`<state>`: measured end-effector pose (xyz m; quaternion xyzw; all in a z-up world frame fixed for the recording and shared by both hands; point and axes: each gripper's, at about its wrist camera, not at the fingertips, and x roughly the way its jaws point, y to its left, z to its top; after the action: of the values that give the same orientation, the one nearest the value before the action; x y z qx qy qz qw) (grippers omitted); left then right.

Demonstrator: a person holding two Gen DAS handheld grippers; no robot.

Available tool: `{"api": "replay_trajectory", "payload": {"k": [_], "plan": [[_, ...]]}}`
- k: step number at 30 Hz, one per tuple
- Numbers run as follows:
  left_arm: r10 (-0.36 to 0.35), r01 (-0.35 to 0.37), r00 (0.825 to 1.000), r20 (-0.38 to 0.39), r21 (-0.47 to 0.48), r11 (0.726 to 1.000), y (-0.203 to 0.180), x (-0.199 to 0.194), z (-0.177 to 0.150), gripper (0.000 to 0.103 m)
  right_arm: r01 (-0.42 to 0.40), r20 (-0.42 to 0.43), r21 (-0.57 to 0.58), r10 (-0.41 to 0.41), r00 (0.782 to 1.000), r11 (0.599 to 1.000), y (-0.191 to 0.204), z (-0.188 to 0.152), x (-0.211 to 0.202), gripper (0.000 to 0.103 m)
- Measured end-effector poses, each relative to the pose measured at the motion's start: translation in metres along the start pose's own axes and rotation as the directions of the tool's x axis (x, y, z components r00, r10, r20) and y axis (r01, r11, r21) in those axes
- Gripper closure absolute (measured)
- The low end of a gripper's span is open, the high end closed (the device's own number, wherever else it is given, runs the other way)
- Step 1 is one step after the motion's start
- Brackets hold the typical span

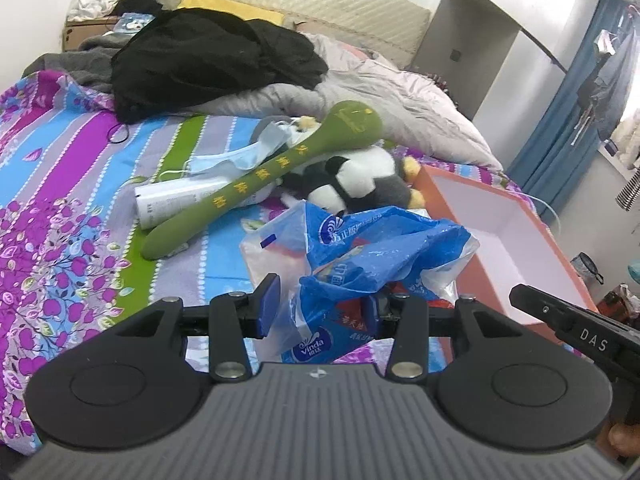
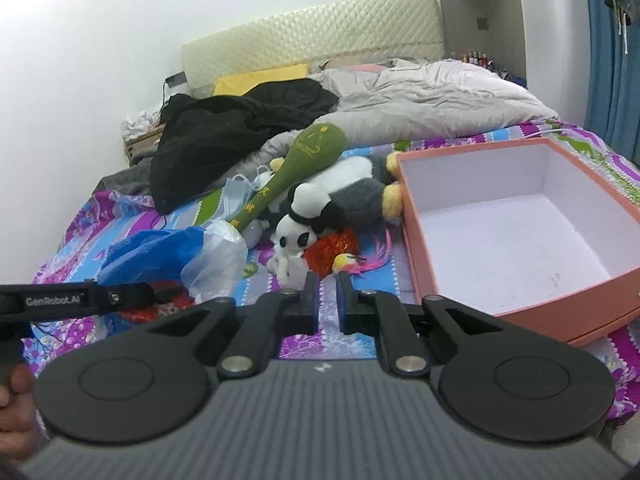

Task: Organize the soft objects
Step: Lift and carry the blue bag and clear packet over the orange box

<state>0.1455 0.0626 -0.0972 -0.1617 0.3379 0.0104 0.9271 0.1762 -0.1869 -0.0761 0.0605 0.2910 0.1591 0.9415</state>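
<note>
Plastic of the blue tissue pack (image 1: 352, 276) bunches between the jaws of the left hand-held gripper (image 1: 324, 304), which grips it; the right-side finger is buried under the wrapper. The right hand-held gripper (image 2: 328, 300) stands nearly closed with nothing between its pads. Beyond, on the bed (image 2: 280, 344), a panda plush (image 2: 320, 212) lies beside the open orange box (image 2: 516, 220), partly covered by a green plush club (image 2: 296, 168). A small feathered toy (image 2: 352, 260) is hard to identify.

Striped floral bed (image 2: 280, 344) bears plush panda (image 2: 320, 216), orange box (image 2: 520, 304), black clothing (image 2: 224, 140), perhaps a jacket.
</note>
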Motion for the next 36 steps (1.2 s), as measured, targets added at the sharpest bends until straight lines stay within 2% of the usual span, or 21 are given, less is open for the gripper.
{"api": "replay_trajectory", "payload": {"k": [3,7,16,20,21,23,24,25,32,34,36], "plan": [[-0.010,0.010,1.000,0.002,0.015,1.000,-0.012,0.000,0.000,0.055,0.009,0.005,0.007,-0.009,1.000,1.000,-0.008,-0.001,-0.003,0.095],[-0.004,0.005,1.000,-0.008,0.019,1.000,-0.019,0.003,-0.002,0.055,0.013,-0.005,0.035,-0.013,1.000,0.999,-0.022,-0.011,-0.004,0.095],[0.086,-0.087,0.994,-0.062,-0.011,0.996,-0.003,0.010,-0.023,0.054,-0.042,-0.097,0.048,0.047,0.994,0.998,-0.028,-0.047,0.008,0.094],[0.130,-0.133,0.988,-0.082,-0.031,0.991,0.006,0.010,-0.035,0.054,-0.083,-0.149,0.039,0.088,0.985,0.996,-0.024,-0.063,0.026,0.092],[0.142,-0.145,0.986,-0.088,-0.037,0.989,0.009,0.010,-0.038,0.054,-0.099,-0.175,0.034,0.104,0.979,0.994,-0.023,-0.068,0.033,0.088],[0.155,-0.160,0.983,-0.097,-0.048,0.986,0.013,0.010,-0.042,0.054,-0.119,-0.218,0.009,0.119,0.969,0.993,-0.018,-0.076,0.046,0.067],[0.161,-0.167,0.982,-0.101,-0.050,0.985,0.015,0.009,-0.044,0.054,-0.130,-0.229,-0.005,0.125,0.965,0.992,-0.017,-0.079,0.051,0.047],[0.169,-0.175,0.980,-0.105,-0.051,0.983,0.017,0.010,-0.046,0.054,-0.146,-0.235,-0.028,0.135,0.962,0.989,-0.013,-0.084,0.055,0.038],[0.169,-0.177,0.976,-0.137,-0.049,0.983,0.031,0.022,-0.050,0.054,-0.164,-0.276,-0.240,0.094,0.956,0.957,0.010,-0.104,0.088,0.033],[0.168,-0.176,0.976,-0.141,-0.048,0.983,0.034,0.025,-0.051,0.054,-0.158,-0.282,-0.268,0.080,0.956,0.950,0.012,-0.108,0.097,0.033],[0.169,-0.177,0.975,-0.144,-0.047,0.983,0.035,0.027,-0.053,0.054,-0.181,-0.313,-0.264,0.093,0.945,0.947,0.011,-0.111,0.107,0.033]]}}
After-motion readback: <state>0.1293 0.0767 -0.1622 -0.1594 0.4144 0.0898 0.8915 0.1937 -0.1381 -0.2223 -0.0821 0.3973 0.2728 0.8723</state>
